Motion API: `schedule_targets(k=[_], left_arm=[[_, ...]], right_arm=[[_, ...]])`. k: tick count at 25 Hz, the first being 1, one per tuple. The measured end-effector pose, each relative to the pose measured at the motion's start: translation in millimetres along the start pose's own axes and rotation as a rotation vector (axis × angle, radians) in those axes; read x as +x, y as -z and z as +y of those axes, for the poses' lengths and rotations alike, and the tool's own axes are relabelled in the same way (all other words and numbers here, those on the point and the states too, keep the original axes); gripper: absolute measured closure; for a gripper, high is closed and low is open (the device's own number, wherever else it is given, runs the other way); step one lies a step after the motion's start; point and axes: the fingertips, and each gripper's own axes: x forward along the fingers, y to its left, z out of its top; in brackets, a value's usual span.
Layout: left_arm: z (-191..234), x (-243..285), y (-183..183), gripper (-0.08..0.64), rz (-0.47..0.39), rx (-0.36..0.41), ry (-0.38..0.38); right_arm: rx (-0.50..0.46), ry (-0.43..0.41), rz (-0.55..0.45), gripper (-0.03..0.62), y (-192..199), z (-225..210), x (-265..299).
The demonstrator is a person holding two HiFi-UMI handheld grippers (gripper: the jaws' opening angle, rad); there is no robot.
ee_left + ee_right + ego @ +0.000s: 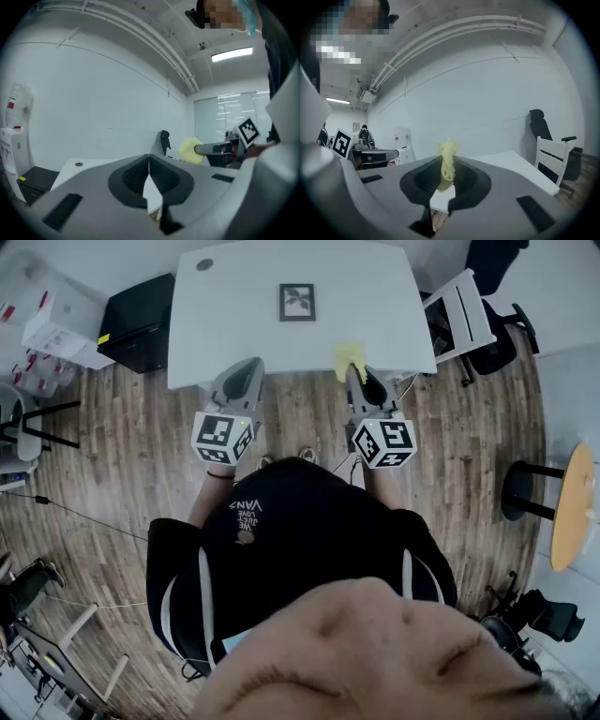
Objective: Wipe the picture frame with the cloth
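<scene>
A small black picture frame (297,302) lies flat on the white table (234,324), toward its far middle. My right gripper (357,373) is at the table's near edge, shut on a yellow cloth (349,359) that bunches up between its jaws (446,161). My left gripper (246,374) hovers at the near edge to the left, jaws shut with nothing between them (149,165). In the left gripper view the yellow cloth (191,150) and the right gripper show off to the right. Both grippers are well short of the frame.
A white chair (461,307) stands at the table's right side. A black cabinet (139,322) sits left of the table, with white boxes (58,326) beside it. A round wooden table (572,507) is at far right. Wood floor lies below me.
</scene>
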Motion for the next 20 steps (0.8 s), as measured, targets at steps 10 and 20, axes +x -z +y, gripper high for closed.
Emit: schedule_targets(k=[10,20], left_arm=[[-4.1,9.0,1.4,0.543,0.005,0.003,-0.025],[-19.1,21.4,4.9,0.543,-0.025,-0.022,-0.103]], right_arm=[[0.017,-0.023,0.016,0.545,2.3,-14.5,5.9],[0.028,-0.084,0.035,0.545,8.6,-39.5,11.9]])
